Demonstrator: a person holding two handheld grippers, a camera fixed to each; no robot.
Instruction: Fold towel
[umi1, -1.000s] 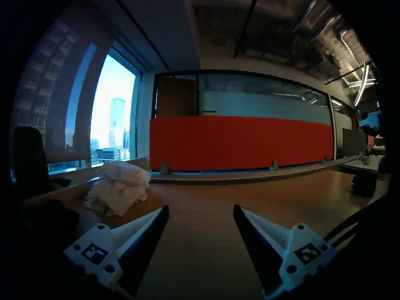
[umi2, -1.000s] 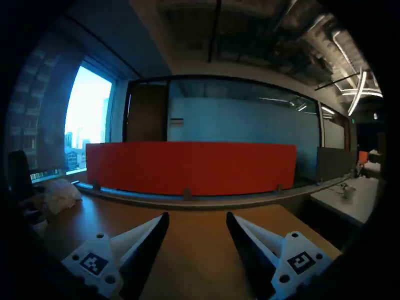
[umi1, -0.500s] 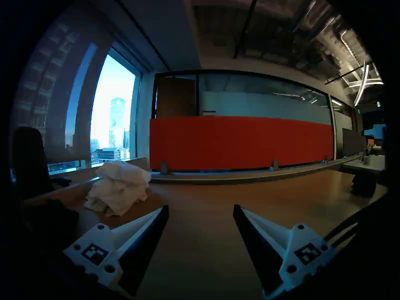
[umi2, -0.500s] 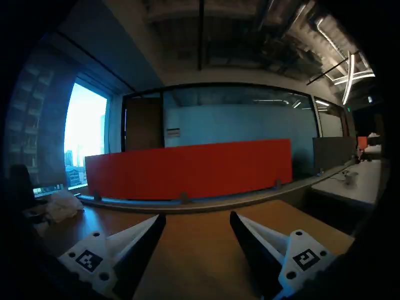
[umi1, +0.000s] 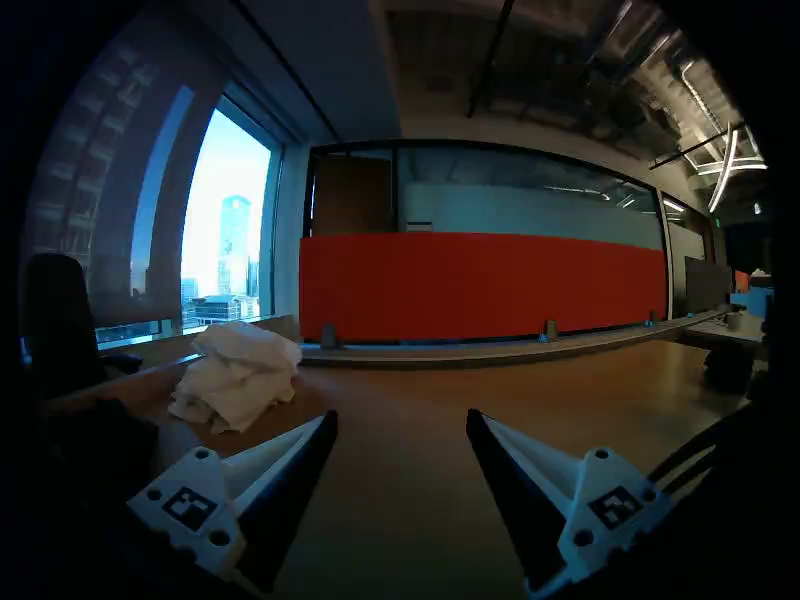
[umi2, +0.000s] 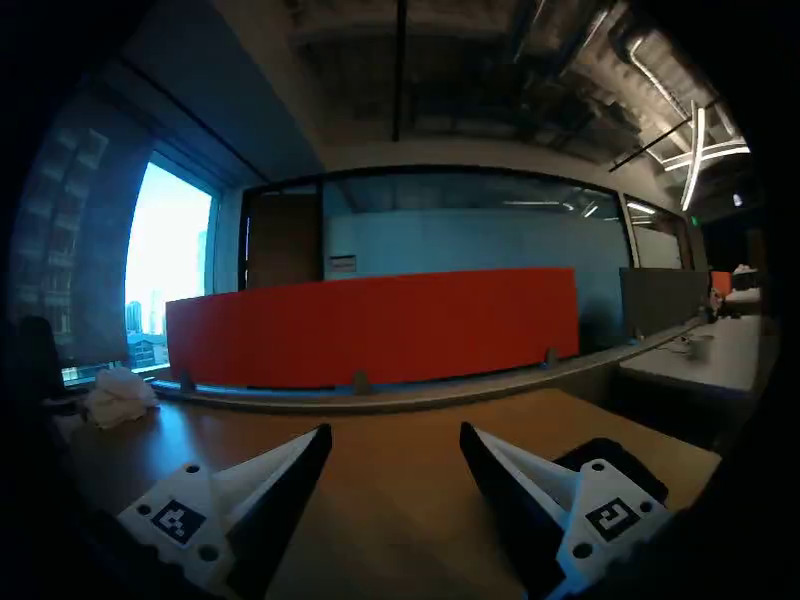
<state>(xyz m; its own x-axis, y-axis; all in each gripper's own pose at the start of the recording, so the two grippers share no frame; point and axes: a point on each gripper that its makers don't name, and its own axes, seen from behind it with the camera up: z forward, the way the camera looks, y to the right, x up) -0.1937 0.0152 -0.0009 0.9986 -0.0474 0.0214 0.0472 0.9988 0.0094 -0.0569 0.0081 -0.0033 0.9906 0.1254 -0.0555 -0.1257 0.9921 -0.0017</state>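
- Left tongs are standing wide apart, gripping nothing, hovering low over the wooden surface.
- White towel is lying crumpled in a heap on the surface, ahead and to the left of the left tongs, not touching them.
- Towel is sitting near the window, with a dark chair showing further left.
- Right tongs are also gaping wide, holding nothing, above bare surface.
- In the right gripper view the towel is showing small at the far left edge, well apart from the right tongs.
- Red divider is running along the back edge of the surface; it is also showing in the right gripper view.
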